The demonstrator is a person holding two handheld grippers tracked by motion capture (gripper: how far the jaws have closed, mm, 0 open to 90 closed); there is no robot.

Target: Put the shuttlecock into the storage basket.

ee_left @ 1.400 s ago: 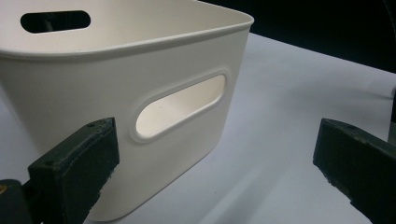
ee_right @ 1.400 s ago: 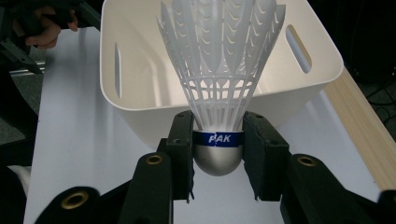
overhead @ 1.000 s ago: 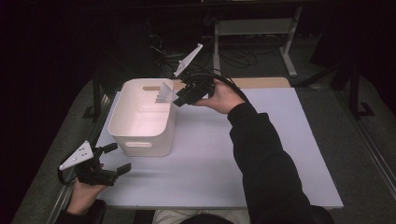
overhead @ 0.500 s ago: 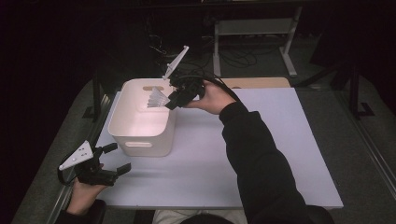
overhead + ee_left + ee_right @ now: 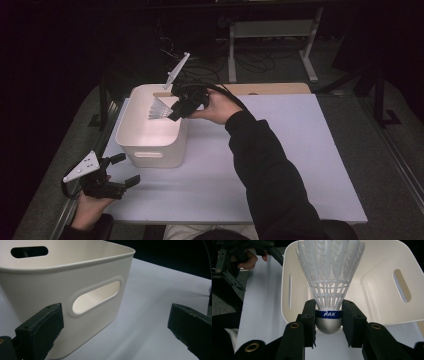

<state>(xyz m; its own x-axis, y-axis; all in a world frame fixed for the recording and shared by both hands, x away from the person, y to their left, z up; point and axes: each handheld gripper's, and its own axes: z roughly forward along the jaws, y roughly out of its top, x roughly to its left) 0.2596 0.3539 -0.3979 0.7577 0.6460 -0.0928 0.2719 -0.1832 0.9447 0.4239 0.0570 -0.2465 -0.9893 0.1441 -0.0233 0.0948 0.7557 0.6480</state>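
We hold the shuttlecock (image 5: 328,285) by its rounded cork head in our right gripper (image 5: 328,317), jaws pinched on both sides of the blue band, so the plastic skirt points ahead over the white bin (image 5: 150,150) and can likely drop straight in once we let go. Our left gripper (image 5: 122,172) rests on the table (image 5: 300,165) just beside the bin's near wall, jaws wide and empty, probably ready to steady it. Nothing blocks the open bin; its inside looks bare.
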